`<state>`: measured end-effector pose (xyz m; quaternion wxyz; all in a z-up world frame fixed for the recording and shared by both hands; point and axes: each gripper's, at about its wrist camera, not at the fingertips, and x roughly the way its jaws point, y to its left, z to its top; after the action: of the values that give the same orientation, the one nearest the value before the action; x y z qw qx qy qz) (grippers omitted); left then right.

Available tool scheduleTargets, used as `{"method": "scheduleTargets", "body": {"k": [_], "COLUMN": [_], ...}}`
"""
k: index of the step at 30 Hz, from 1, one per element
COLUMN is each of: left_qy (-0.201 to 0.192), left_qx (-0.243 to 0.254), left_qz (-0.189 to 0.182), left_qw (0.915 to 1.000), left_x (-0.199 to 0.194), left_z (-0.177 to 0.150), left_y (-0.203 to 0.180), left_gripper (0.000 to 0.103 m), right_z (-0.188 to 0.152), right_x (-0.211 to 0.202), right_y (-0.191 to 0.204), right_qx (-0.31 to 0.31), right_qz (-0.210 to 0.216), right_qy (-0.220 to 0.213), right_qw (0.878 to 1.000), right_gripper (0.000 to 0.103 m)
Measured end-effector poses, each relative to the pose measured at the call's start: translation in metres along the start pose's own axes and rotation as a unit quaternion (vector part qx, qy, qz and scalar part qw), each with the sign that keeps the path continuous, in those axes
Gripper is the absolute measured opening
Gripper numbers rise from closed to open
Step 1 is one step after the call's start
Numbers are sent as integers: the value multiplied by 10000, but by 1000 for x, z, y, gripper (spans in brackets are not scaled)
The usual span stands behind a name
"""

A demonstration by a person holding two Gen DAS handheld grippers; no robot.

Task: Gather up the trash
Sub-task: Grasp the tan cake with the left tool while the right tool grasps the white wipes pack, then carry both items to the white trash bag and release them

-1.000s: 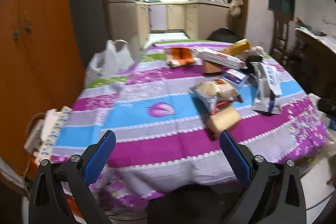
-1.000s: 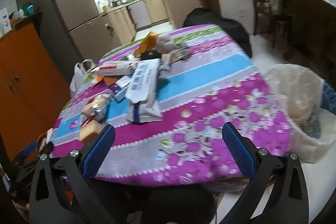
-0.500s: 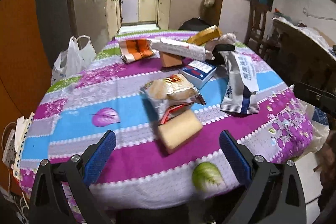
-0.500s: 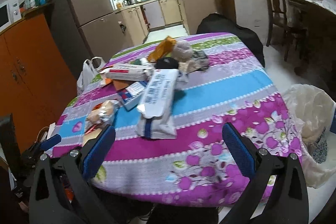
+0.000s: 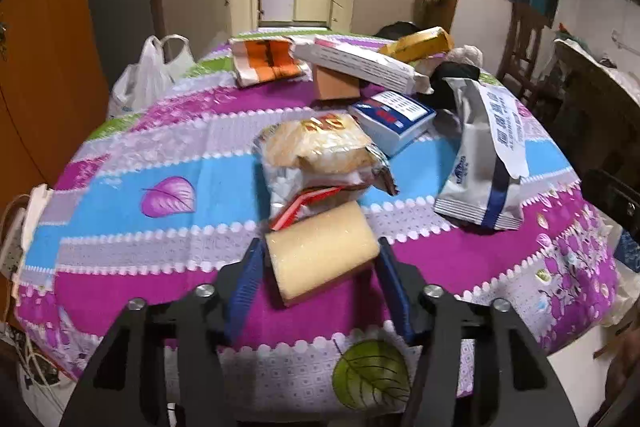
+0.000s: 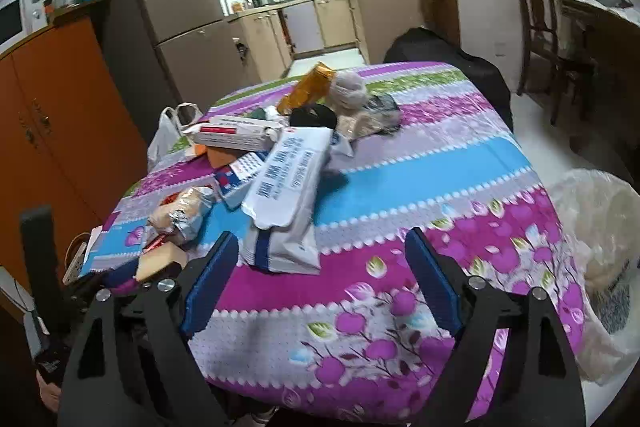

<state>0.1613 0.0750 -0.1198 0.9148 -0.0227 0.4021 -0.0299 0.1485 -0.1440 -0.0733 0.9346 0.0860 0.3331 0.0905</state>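
Fingers of the left gripper have just been closing and now stand on either side of the yellow sponge. In the left wrist view the blue pads sit just beside the two short ends of the sponge. Whether they already press on it cannot be told; no squeeze shows in the foam.

- The sponge lies on the striped tablecloth, near the table's front edge.
- Touching the sponge's far side is a crumpled snack wrapper, with a red strip lying over the sponge's far corner.
- Risk: foam yields under the pads, so a shallow hold on the near end may let it twist or slip out on lifting.
- Risk: the strip may drag the wrapper along, or the pads may snag the cloth and shift everything on it.

In the right wrist view the right gripper hangs over the same cloth with its fingers wide apart and nothing between them, though they too have just been closing a little.

- A silver-white pouch lies just beyond its left pad; the sponge is farther left.
- A bin lined with a plastic bag stands beside the table, right of the pouch.
- Risk: both grippers work near the same corner and may collide.
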Motion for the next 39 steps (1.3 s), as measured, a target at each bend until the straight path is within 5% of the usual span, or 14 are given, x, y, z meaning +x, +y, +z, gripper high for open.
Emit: {"method": "scheduleTargets", "body": {"k": [8, 18, 22, 28, 39], "left_qy": [-235, -685, -813, -1081, -1403], "left_qx": [-125, 26, 28, 47, 218], "left_qz": [-36, 17, 71, 154, -301], "left_qw": [9996, 9976, 9967, 9940, 9894], "left_x": [-19, -46, -53, -69, -77], "left_z": [-6, -5, -4, 0, 24], "left_y": [17, 26, 30, 37, 51], "left_gripper": [50, 49, 49, 49, 49], "right_z": [10, 16, 10, 4, 19], "right_x": [20, 82, 97, 77, 24], "right_y": [28, 28, 24, 21, 37], "right_qx": [-212, 207, 427, 550, 180], "right_qz": [232, -109, -128, -153, -473], "right_qy": [-62, 526, 815, 727, 330], "right_qw": [9995, 9983, 9957, 9957, 9982], "right_gripper": [77, 77, 53, 38, 34]}}
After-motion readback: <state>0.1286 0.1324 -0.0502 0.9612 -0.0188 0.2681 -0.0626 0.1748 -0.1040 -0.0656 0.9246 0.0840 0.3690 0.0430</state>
